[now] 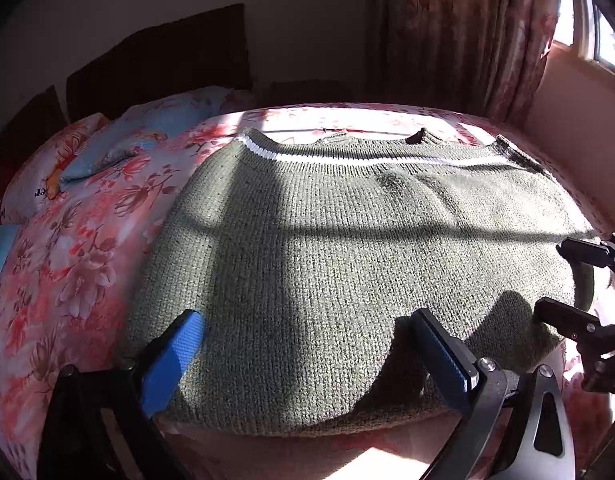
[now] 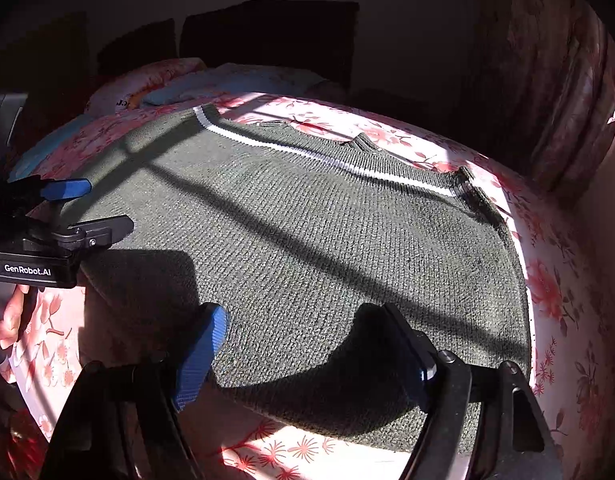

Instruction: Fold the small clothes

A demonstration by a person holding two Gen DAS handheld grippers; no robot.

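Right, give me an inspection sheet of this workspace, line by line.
Surface: bed under a pink floral cover, sunlit with window-bar shadows.
Job's things: grey-green knit sweater spread flat, white-striped hem at the far edge, near edge by the claws.
Clutter: pillows at the head of the bed, off the sweater.
Grippers: left claw open over the sweater's near edge, nothing between its blue pads; right claw open likewise, its fingers either side of the near edge. A hand holds the left tool.
Cables: nothing seen.
Surroundings: dark headboard, floral curtain, window at right.
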